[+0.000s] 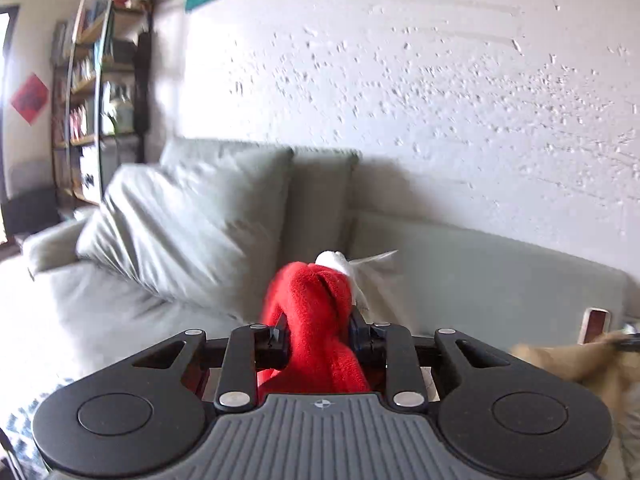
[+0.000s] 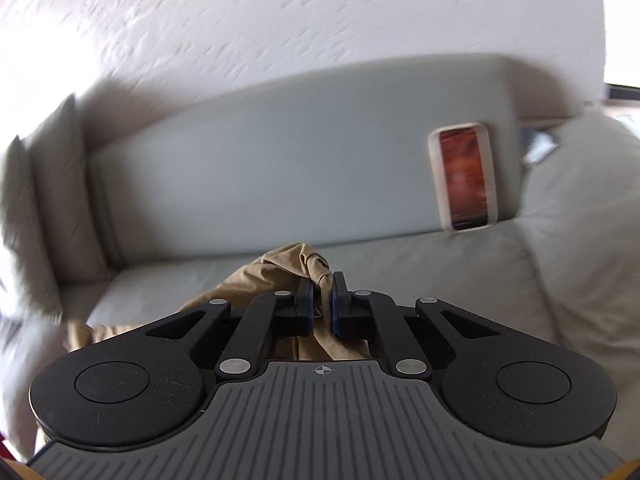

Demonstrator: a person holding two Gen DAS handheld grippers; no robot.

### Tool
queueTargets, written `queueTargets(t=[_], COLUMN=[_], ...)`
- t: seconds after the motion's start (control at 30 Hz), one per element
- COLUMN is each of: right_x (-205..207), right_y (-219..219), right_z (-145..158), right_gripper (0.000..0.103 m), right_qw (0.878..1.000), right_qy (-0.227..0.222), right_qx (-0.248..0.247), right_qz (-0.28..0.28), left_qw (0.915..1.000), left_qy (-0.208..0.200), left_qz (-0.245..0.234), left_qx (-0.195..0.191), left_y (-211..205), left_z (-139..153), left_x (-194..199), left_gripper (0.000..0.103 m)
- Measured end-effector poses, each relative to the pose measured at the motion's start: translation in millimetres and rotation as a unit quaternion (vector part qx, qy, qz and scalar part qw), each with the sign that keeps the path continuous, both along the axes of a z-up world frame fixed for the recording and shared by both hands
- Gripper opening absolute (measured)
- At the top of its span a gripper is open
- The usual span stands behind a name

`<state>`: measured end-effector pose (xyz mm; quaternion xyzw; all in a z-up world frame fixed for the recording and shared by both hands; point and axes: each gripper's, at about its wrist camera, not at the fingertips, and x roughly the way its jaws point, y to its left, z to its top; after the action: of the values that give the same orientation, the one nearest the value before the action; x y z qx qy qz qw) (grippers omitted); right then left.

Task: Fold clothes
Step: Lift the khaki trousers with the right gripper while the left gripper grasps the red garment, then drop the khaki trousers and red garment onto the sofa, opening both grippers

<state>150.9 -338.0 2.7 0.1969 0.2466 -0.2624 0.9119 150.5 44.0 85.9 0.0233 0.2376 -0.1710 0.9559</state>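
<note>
The grey sofa fills both views, a phone propped against its backrest. Your left gripper has its jaws clenched on a bunched red fleece garment with white trim, lifted above the seat. Your right gripper pinches a fold of tan cloth, which trails down behind it. Both pieces look gathered, not flat; I judge either needs spreading on the seat before a fold.
</note>
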Motion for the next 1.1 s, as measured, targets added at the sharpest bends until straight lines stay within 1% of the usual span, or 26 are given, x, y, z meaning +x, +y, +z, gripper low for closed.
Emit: queueTargets(t=[0.03,0.1,0.17,0.27,0.33,0.37,0.43,0.47,0.5,0.53,0.57,0.6,0.63,0.67,0.73,0.8,0.87,0.97,1.03,1.1], right_x=[-20.8,-63.7,-97.8,-125.7,-139.3,-145.3,-157.6,-163.2,-168.8,-176.6,-184.0,-190.9,-196.2,-200.9,-206.6,-210.8,-212.6,-211.0,-204.4,-194.2], right_y=[-5.7,-17.1,-28.2,-24.5,-10.3,-2.6,10.5,14.3,18.1,21.6,24.2,26.3,29.5,33.0,35.3,37.9,43.9,62.5,78.8,93.9], right_z=[10.5,31.8,51.0,59.5,50.4,42.1,25.6,19.1,12.6,7.7,4.7,2.4,0.3,-1.7,-5.9,-10.7,-17.2,-25.9,-30.7,-32.3], right_gripper=[0.007,0.007,0.008,0.011,0.011,0.011,0.012,0.017,0.032,0.052,0.059,0.063,0.064,0.065,0.071,0.073,0.073,0.073,0.074,0.074], right_qw=[0.999,0.993,0.991,0.997,0.997,0.996,0.994,0.994,0.993,0.993,0.992,0.991,0.99,0.989,0.988,0.985,0.981,0.971,0.964,0.957], right_qy=[-0.022,-0.063,-0.07,-0.028,0.008,0.024,0.049,0.055,0.062,0.061,0.053,0.044,0.042,0.044,0.04,0.037,0.039,0.045,0.053,0.059], right_qx=[-0.025,-0.068,-0.068,-0.06,-0.07,-0.073,-0.07,-0.059,-0.048,-0.031,-0.02,-0.011,-0.008,-0.009,0.008,0.029,0.049,0.057,0.059,0.064], right_qz=[-0.025,-0.076,-0.089,-0.03,0.022,0.039,0.067,0.077,0.088,0.1,0.112,0.122,0.131,0.138,0.151,0.164,0.186,0.228,0.254,0.278], left_qw=[0.9999,0.9995,0.9985,0.9963,0.9942,0.9925,0.9861,0.9826,0.9798,0.9776,0.9766,0.9764,0.9774,0.9796,0.9858,0.9891,0.9908,0.9899,0.9871,0.9825], left_qy=[0.002,0.006,0.01,0.015,0.019,0.029,0.066,0.077,0.079,0.076,0.069,0.063,0.059,0.056,0.054,0.057,0.059,0.062,0.065,0.067], left_qz=[-0.008,-0.024,-0.039,-0.063,-0.079,-0.092,-0.131,-0.149,-0.165,-0.177,-0.184,-0.187,-0.185,-0.174,-0.135,-0.095,-0.054,0.006,0.047,0.087], left_qx=[0.007,0.021,0.035,0.057,0.071,0.075,0.078,0.08,0.082,0.084,0.087,0.087,0.084,0.083,0.085,0.097,0.109,0.127,0.139,0.151], left_y=[-8.0,-24.1,-40.2,-64.4,-80.4,-91.4,-120.2,-131.8,-139.9,-145.6,-148.5,-149.4,-148.1,-144.9,-133.8,-123.0,-112.1,-95.9,-85.0,-74.2], left_z=[-6.3,-18.8,-31.4,-50.2,-62.7,-72.4,-99.8,-110.5,-117.6,-122.8,-125.7,-127.3,-127.4,-127.5,-129.5,-138.3,-147.2,-160.4,-169.2,-178.1], left_x=[3.7,11.1,18.4,29.5,36.9,32.6,4.6,-10.2,-25.9,-42.1,-58.8,-72.2,-81.6,-86.6,-79.8,-53.2,-26.7,13.2,39.8,66.3], left_gripper=[0.022,0.019,0.02,0.013,0.013,0.013,0.02,0.026,0.044,0.055,0.069,0.073,0.075,0.079,0.081,0.084,0.084,0.083,0.083,0.083])
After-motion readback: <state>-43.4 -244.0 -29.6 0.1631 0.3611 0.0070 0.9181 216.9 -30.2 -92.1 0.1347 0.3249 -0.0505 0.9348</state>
